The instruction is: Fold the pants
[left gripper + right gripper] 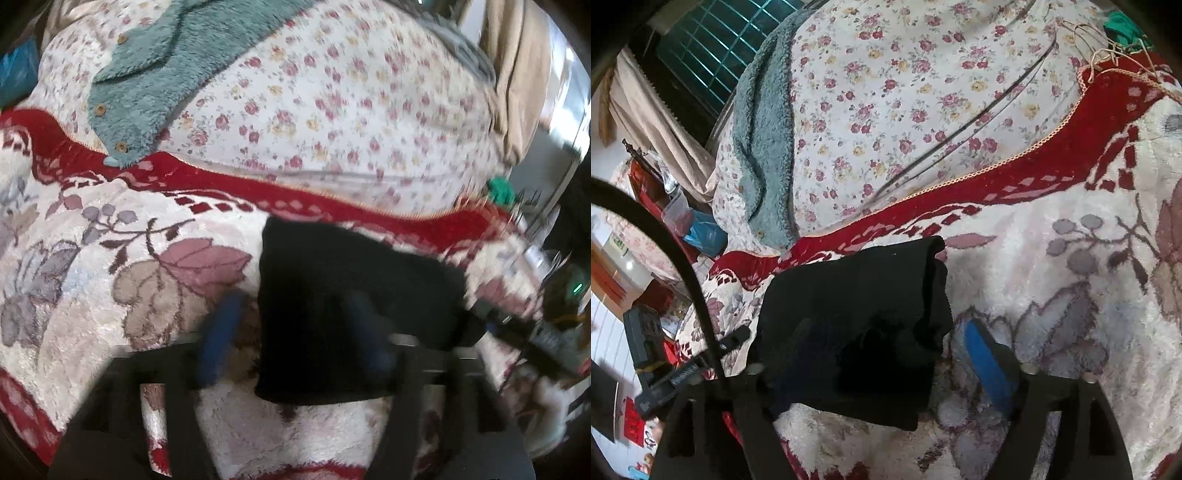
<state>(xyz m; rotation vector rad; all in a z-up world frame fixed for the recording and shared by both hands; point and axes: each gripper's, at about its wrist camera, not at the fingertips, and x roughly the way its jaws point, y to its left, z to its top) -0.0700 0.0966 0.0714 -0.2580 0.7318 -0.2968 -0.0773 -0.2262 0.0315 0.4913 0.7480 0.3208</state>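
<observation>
Black pants [351,317], folded to a compact dark block, on the plush floral blanket [74,295]. Left claw [295,328] spread wide, pants' left edge between its blue pads. Right claw [886,350] also spread, pants over its left finger. Only the left view shows the teal fleece's wooden buttons [99,108]; the right has a window grille [713,40].

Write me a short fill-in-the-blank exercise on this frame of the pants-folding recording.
1. The folded pants are ____ in colour.
2. They lie on a plush blanket with a ____ border.
3. The fuzzy teal garment fastens with ____.
4. The finger pads of the right gripper are ____.

Missing words: black; red; buttons; blue
</observation>
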